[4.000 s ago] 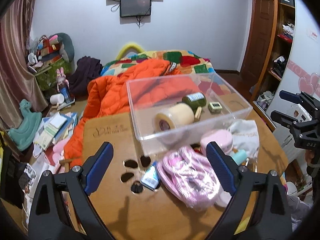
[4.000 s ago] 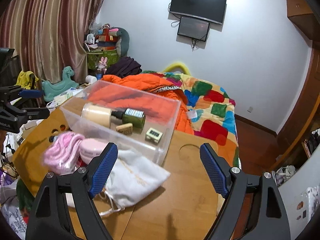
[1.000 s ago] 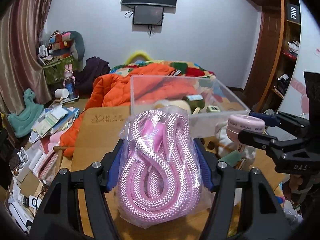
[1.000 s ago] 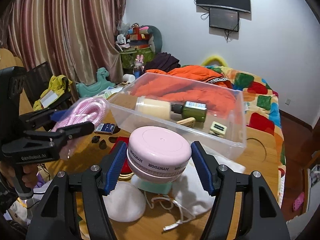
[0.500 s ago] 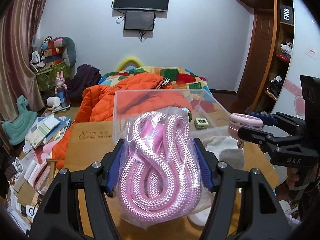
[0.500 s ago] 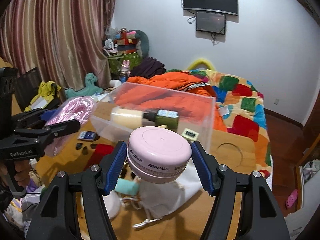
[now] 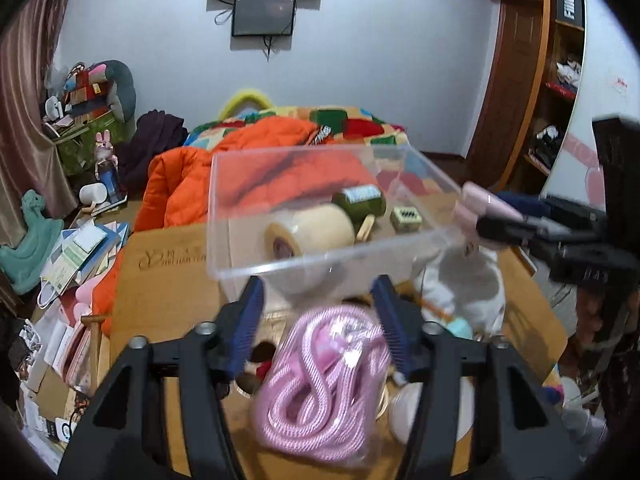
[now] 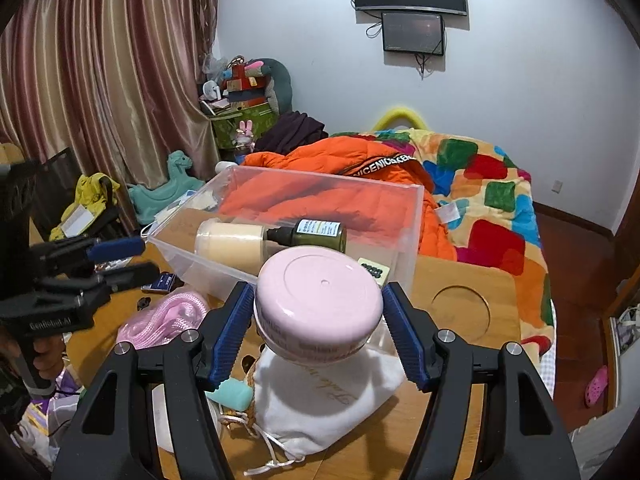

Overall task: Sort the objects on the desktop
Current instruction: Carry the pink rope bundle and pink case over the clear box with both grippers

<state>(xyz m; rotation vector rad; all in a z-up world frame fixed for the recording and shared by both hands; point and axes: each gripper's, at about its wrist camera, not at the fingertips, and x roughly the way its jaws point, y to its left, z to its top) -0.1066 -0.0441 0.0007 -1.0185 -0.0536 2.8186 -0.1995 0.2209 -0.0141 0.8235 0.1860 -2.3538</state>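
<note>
Pink rope (image 7: 320, 384) blurred, right claw (image 8: 318, 322) pinching pink jar (image 8: 318, 304) — base hidden

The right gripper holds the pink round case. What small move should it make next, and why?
Probably carry the pink round case forward over the near wall of the clear box. The right gripper clamps it just short of that wall, and sorted things such as the tape roll already lie inside.

The wooden table (image 8: 460, 420) bears a clear bin (image 8: 404, 236), white pouch (image 8: 320, 408) and pink rope bundle (image 8: 168, 318).
</note>
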